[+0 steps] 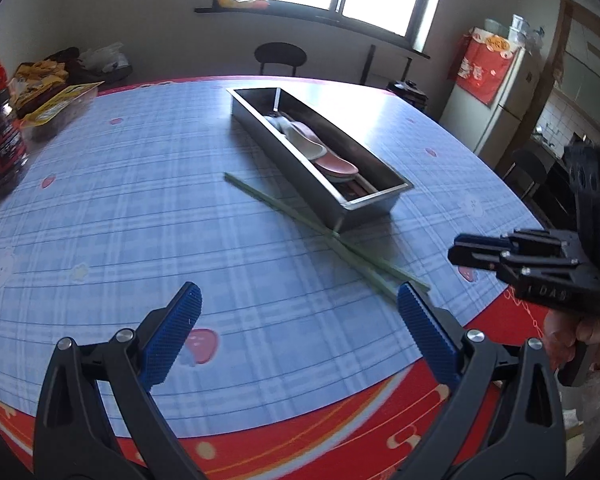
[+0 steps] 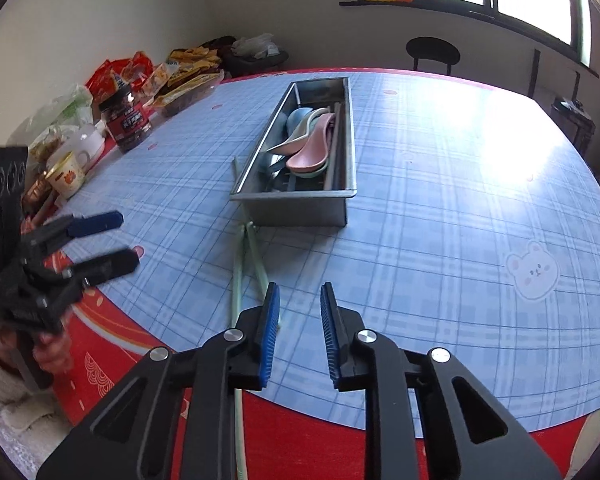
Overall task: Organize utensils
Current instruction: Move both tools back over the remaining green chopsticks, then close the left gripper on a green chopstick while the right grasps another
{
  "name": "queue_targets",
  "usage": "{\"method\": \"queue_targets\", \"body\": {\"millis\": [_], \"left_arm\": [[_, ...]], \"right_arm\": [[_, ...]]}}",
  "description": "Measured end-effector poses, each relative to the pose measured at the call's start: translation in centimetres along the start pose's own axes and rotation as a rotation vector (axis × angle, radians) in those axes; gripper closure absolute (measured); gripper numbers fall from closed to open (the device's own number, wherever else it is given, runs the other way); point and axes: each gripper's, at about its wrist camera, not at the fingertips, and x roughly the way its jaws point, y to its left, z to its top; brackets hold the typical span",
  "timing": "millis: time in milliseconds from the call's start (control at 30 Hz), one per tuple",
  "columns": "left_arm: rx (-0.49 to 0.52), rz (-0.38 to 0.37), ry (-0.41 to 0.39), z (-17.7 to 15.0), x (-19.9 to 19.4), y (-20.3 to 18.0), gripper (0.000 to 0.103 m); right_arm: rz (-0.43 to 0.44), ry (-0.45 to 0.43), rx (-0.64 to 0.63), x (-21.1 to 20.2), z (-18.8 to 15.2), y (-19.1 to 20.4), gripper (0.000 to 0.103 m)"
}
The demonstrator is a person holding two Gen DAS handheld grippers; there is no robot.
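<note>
most of the sorting looks done: the metal utensil tray [image 2: 300,204] sits mid-table on the blue plaid tablecloth [image 2: 440,240] and already holds the pink spoon [image 2: 312,152], a pale spoon [image 2: 296,142], a blue spoon [image 2: 298,117] and what seem to be darker sticks along its right wall. what is left out is the pair of pale green chopsticks [image 2: 246,264], lying crossed on the cloth just beside the tray's near left corner, with their near ends running toward the table edge. one far end seems to touch the tray's base, though i cannot tell for sure.

the step in hand reads as going for these chopsticks. the next move probably calls for lowering over them where they cross or lie close, pinching both together, then turning them in line with the tray's long side.

the right gripper [image 2: 300,304] hovers low over the near end of the chopsticks, its blue pads a narrow gap apart, empty and touching nothing. the left gripper [image 1: 298,304] hangs above bare cloth, spread wide, also empty, with the chopstick ends just beside its right pad.
</note>
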Motion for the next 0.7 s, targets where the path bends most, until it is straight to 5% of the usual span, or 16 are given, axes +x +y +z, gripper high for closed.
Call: {"method": "queue_targets", "body": {"millis": [300, 700], "left_arm": [[0.119, 0.041, 0.073, -0.2, 3.7, -6.5, 0.006], [0.162, 0.099, 0.198, -0.5, 6.3, -5.8, 0.012]], "right_arm": [[0.007, -0.053, 0.072, -2.0, 0.1, -3.3, 0.083], [0.041, -0.063, 0.096, -1.8, -0.2, -4.6, 0.083]]}}
